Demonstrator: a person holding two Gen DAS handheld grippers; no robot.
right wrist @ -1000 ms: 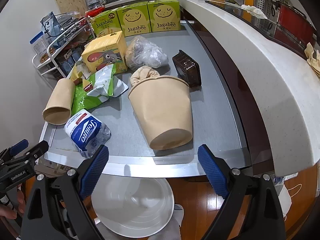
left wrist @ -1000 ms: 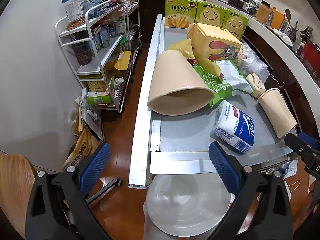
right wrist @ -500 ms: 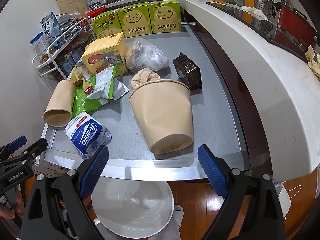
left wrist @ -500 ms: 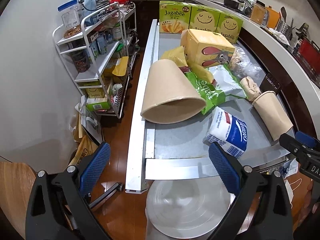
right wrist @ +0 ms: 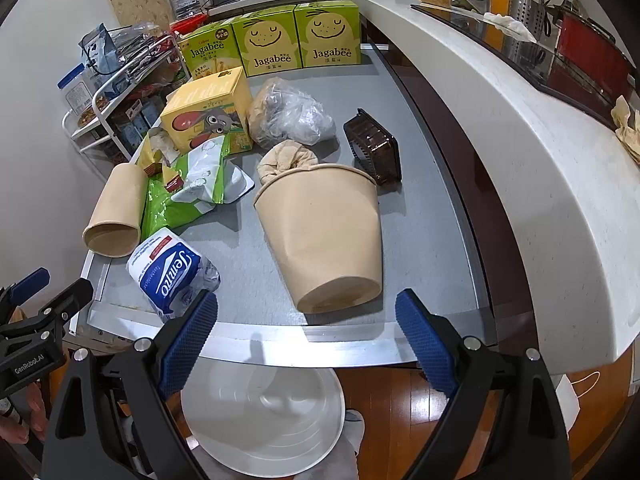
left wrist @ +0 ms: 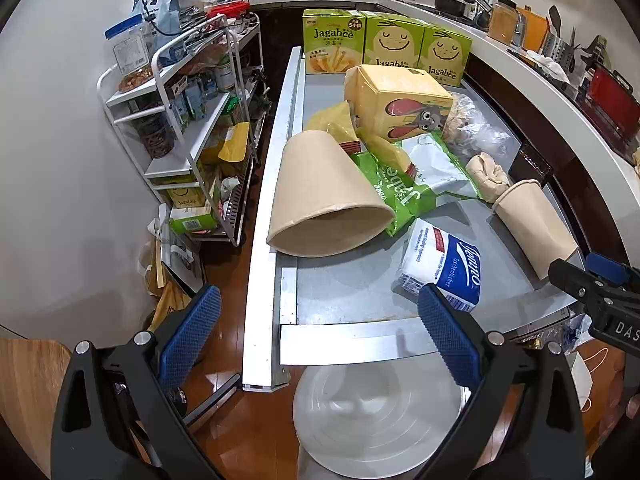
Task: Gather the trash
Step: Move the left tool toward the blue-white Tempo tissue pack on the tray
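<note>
- My left gripper (left wrist: 318, 328) hangs above the near edge of the grey surface (left wrist: 352, 280), jaws spread with nothing between them.
- Taking the tissue pack (right wrist: 170, 270) as my landmark: it lies near the surface's front edge, and left of it a small paper cup (right wrist: 116, 212) lies on its side.
- Behind the pack I see a green snack bag (right wrist: 188, 196), and further back a yellow box (right wrist: 208, 114).
- Right of the pack, a large paper cup (right wrist: 324, 240) lies tipped, base towards me, with a crumpled paper (right wrist: 286, 160) at its rim.
- Below the pack, off the surface, stands the white bin (right wrist: 264, 420).
- My right gripper (right wrist: 306, 340) hovers over that front edge, jaws wide apart and empty.
</note>
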